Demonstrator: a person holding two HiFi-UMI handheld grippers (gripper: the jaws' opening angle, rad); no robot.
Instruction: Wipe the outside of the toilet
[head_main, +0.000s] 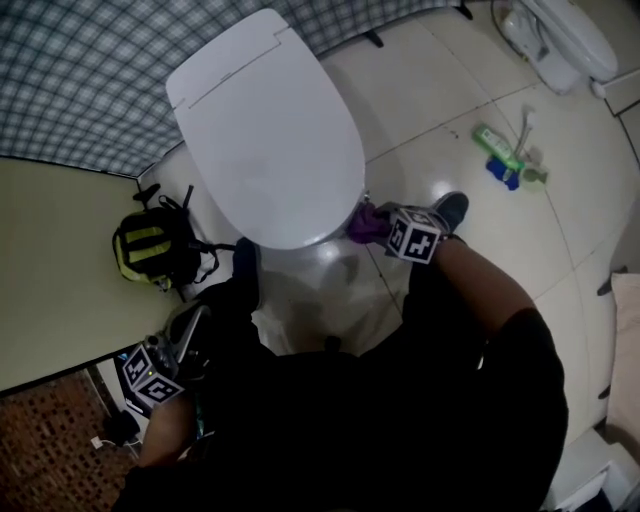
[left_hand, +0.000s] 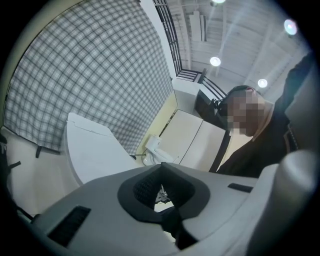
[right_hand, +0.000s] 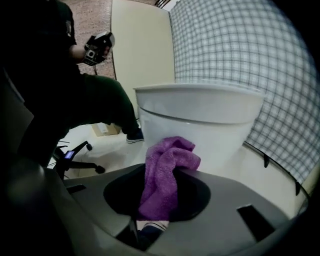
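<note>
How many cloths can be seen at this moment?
1. A purple cloth is clamped in the right gripper, close to the toilet. The left gripper holds none; the person's body could hide others.

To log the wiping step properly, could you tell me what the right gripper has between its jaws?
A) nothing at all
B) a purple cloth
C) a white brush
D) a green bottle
B: the right gripper view shows the right gripper with its jaws shut on a purple cloth, which bunches up just in front of the white toilet bowl.
</note>
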